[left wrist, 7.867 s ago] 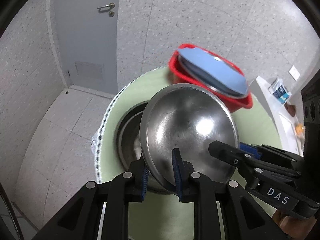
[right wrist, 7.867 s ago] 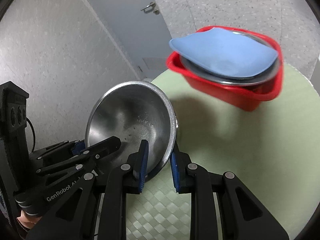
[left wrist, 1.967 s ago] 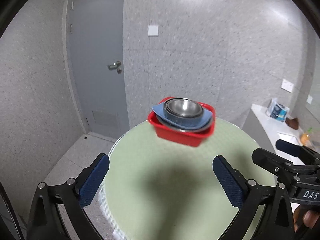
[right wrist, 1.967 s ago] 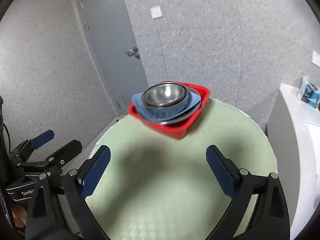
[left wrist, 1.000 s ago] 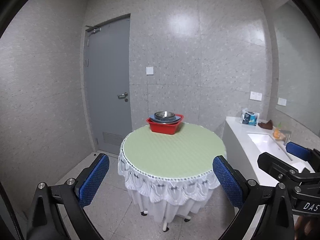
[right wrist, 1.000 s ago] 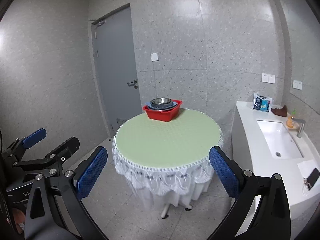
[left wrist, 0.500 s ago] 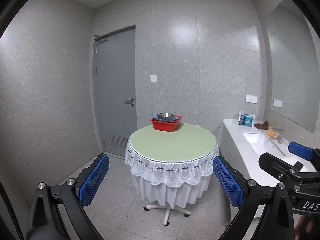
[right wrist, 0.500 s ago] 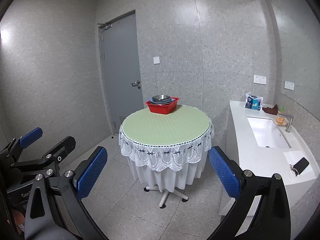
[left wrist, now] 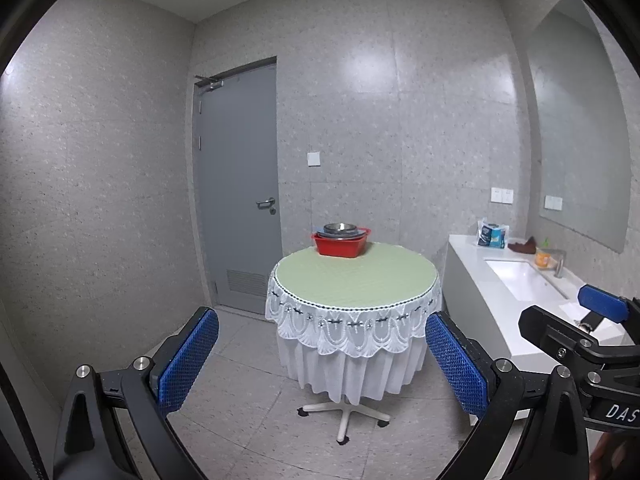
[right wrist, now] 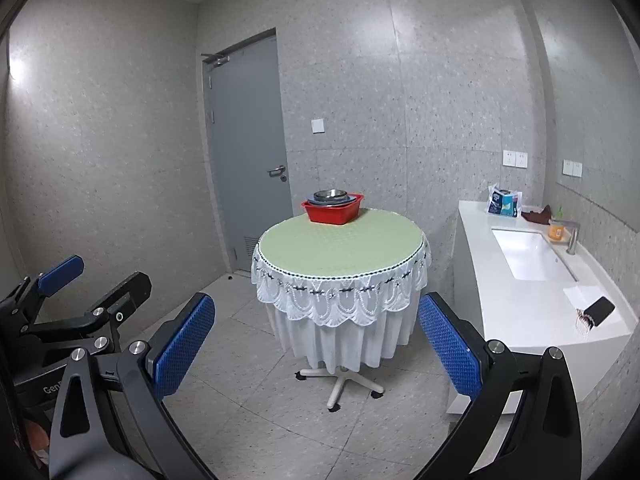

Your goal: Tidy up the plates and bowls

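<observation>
Left black plastic tongs [left wrist: 322, 356] and right black plastic tongs [right wrist: 316, 342]: blue diamond-textured pads [left wrist: 188, 360], silver screws, white lettering "DAS" and "Gen" on bodies.

A round table [left wrist: 352, 280] stands on the grey tiled floor [left wrist: 248, 412] on a white wheeled pedestal base [left wrist: 344, 416]. A pale green tablecloth [right wrist: 340, 244] with a white lace skirt covers its top. A red basin [left wrist: 341, 243] sits on the cloth at the table's far edge, the side nearest the wall; stacked in it are a blue plate [right wrist: 332, 201] and steel bowls [left wrist: 340, 229], nested one in another. To the right of the table, a white counter [right wrist: 516, 300] with a sink [right wrist: 532, 258] runs along the wall.
</observation>
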`<state>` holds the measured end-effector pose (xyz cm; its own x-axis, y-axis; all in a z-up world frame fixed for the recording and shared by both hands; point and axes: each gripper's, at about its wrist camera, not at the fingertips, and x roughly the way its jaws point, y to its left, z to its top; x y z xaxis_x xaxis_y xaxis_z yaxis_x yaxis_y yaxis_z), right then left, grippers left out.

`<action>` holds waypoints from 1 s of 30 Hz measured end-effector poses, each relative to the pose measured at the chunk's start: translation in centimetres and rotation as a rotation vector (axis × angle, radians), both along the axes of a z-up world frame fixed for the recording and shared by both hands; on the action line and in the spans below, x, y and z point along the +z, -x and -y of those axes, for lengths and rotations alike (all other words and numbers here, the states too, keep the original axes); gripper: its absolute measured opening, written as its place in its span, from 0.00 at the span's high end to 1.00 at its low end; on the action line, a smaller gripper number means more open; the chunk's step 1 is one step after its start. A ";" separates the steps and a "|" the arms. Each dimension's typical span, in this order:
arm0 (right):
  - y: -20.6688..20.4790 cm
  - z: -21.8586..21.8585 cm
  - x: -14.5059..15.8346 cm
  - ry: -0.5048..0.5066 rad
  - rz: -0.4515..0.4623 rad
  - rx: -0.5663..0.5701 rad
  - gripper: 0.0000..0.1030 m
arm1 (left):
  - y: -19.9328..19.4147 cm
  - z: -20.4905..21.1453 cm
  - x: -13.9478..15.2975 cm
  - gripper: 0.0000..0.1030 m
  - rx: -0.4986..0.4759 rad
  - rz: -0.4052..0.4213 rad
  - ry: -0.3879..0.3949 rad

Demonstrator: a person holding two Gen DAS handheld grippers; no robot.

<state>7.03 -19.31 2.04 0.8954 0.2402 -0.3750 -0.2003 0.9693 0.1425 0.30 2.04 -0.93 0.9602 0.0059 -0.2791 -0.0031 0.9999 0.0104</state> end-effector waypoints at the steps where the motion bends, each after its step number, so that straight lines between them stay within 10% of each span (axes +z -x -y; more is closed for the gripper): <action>1: 0.3 -0.1 -0.2 -0.001 0.000 -0.003 0.00 | 0.0 -0.3 -0.2 0.01 -0.004 0.001 -0.001; 30: 1.5 -1.0 -2.8 0.008 0.010 -0.025 0.00 | -1.0 -3.5 -3.2 0.01 -0.030 0.019 -0.001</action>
<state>5.54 -18.26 -0.73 0.9046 0.2148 -0.3682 -0.1776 0.9751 0.1326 1.31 5.54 -4.11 0.9651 -0.0224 -0.2608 0.0263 0.9996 0.0115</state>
